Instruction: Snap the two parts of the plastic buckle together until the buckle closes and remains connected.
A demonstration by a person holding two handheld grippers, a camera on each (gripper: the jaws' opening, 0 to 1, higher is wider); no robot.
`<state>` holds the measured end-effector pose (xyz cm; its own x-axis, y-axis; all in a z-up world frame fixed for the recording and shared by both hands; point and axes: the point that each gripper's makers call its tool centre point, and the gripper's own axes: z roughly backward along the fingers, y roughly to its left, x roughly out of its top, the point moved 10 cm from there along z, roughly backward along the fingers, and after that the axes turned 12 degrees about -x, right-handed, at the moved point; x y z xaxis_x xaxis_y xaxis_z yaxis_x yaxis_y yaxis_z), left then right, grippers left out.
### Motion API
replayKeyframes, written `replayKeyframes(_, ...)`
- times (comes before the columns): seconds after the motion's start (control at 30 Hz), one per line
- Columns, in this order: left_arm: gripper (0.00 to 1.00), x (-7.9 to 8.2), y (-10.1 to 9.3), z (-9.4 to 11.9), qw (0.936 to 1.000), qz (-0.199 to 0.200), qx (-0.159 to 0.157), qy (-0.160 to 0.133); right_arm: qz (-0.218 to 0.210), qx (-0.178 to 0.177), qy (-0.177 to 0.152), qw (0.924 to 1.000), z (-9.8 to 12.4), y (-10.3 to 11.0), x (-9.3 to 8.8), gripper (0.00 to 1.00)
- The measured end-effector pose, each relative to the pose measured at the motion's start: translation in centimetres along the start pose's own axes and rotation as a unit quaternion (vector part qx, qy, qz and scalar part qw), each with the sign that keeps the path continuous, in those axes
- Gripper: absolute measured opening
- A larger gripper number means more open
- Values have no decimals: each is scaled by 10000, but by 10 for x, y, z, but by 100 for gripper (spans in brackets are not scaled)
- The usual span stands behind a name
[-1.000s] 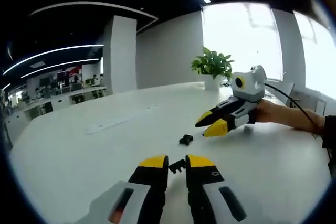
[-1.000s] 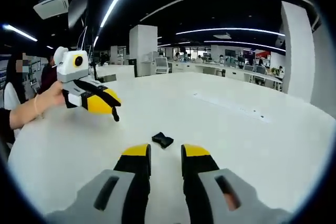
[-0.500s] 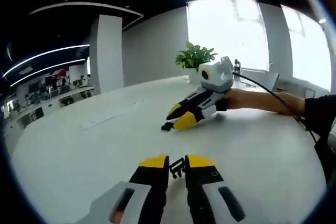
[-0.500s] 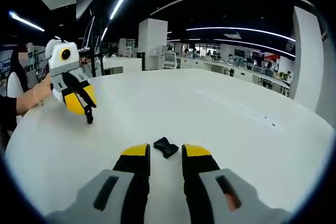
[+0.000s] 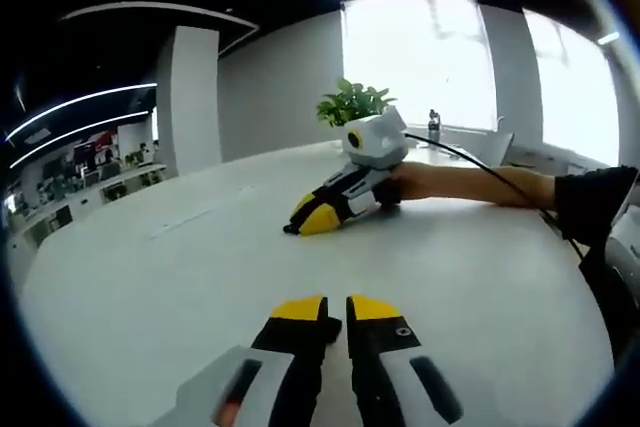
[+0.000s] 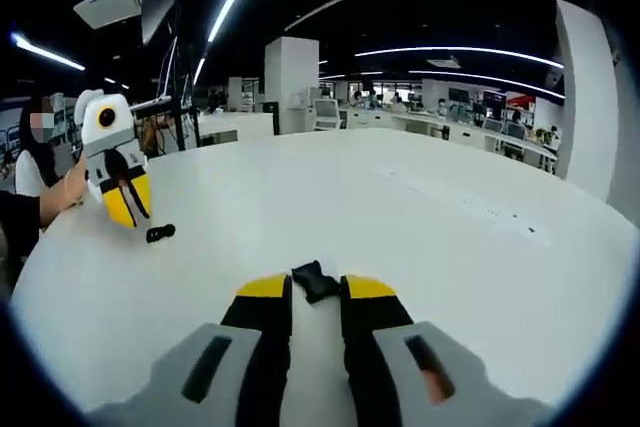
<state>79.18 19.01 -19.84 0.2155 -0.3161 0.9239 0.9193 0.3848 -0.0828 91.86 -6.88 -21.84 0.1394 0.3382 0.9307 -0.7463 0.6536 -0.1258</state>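
While I compare this with half a second ago, my right tongs (image 6: 315,295) have moved up on the one buckle half (image 6: 316,279). That half lay just ahead of the tips before; now it sits between them, and the jaws have drawn in against its sides, so I read them as gripping it. It is a small, matte black, lumpy plastic piece, resting on the smooth white desk (image 6: 450,277).

The left tongs (image 5: 335,309) had the other buckle half (image 6: 160,233) showing between their yellow tips earlier. Now the tips stand almost together with only a thin dark slit and nothing I can make out in it.

The right gripper view shows me what the left one cannot: that other half, a short black bar, lies loose on the desk just beside the down-pointing tips of the left tongs, not touching them.

The left gripper view gives me the right tongs from outside, well ahead of my left tips. Their black-and-yellow jaws are low on the desk and a hand (image 5: 420,179) is behind them, with a leafy potted plant (image 5: 352,104) beyond.
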Motion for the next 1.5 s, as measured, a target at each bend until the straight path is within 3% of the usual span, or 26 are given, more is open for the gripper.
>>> replayKeyframes(0.23,9,-4,2,9,9996,-58,252,104,86,58,4,9999,3,7,2,15)
replayKeyframes(0.4,10,-3,6,14,9991,107,416,8,140,188,26,9997,7,16,4,15)
replayKeyframes(0.67,18,-10,0,6,9985,183,516,79,485,397,55,9980,8,31,13,16)
replayKeyframes(0.77,21,-8,-4,2,9985,94,524,158,594,348,-140,9975,17,27,20,16)
replayKeyframes(0.97,27,-8,-9,0,9966,200,775,176,442,-178,-208,9986,24,4,19,16)
replayKeyframes(1.07,27,-9,-8,-3,9955,260,879,219,24,-171,-112,9998,18,3,10,16)
replayKeyframes(1.27,26,-12,-3,-7,9945,439,935,179,-357,-221,101,9991,4,10,7,22)
replayKeyframes(1.5,26,-14,3,-3,9938,477,976,226,-271,-321,100,9991,-4,13,7,22)
